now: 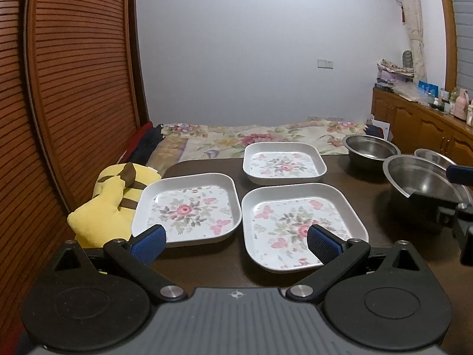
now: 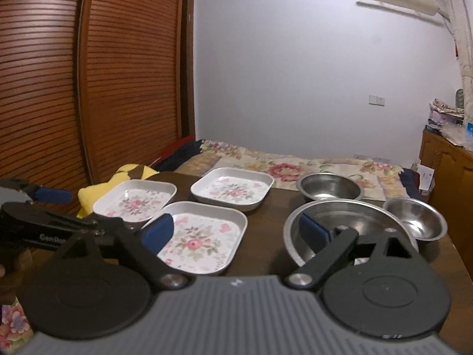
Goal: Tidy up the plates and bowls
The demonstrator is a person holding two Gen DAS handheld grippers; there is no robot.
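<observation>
Three square white floral plates lie on the dark table: one at the left (image 1: 186, 210), one at the near middle (image 1: 301, 222) and one behind it (image 1: 283, 162). Three steel bowls stand at the right: a large near one (image 2: 340, 230), a far one (image 2: 329, 188) and a small one (image 2: 415, 219). My left gripper (image 1: 236, 242) is open and empty, above the table's front edge between the two near plates. My right gripper (image 2: 236, 233) is open and empty, between the near plate (image 2: 204, 236) and the large bowl.
A yellow plush toy (image 1: 109, 204) lies at the table's left edge, by a wooden slatted wardrobe (image 1: 74, 88). A bed with a floral cover (image 1: 260, 139) is behind the table. A wooden cabinet (image 1: 422, 124) with clutter stands at the right.
</observation>
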